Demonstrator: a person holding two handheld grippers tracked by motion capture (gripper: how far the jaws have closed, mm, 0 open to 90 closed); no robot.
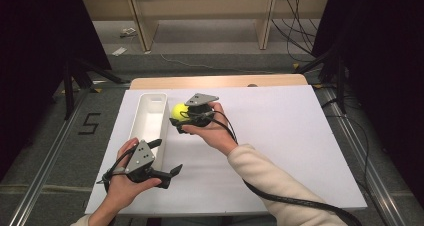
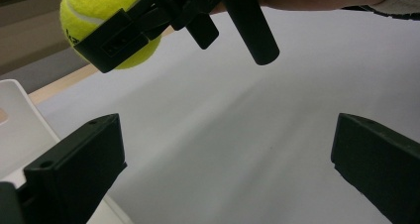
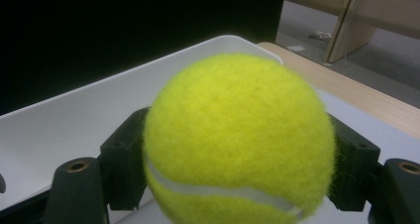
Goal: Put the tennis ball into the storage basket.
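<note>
A yellow tennis ball (image 1: 179, 111) is clamped in my right gripper (image 1: 181, 115), held just right of the long white tray (image 1: 150, 117), above the white board. Up close in the right gripper view the ball (image 3: 240, 140) sits between both black jaws, with the tray (image 3: 74, 120) just beyond it. My left gripper (image 1: 166, 158) stands open near the tray's near end, nothing between its fingers. In the left gripper view its jaws are wide apart, and the ball (image 2: 106, 18) shows at upper left in the other gripper.
The white board (image 1: 300, 136) covers most of the wooden table (image 1: 220, 81). Black cables trail from both grippers; one crosses the board at lower right. Wooden shelving legs and floor cables stand beyond the table. A black stand sits at the left.
</note>
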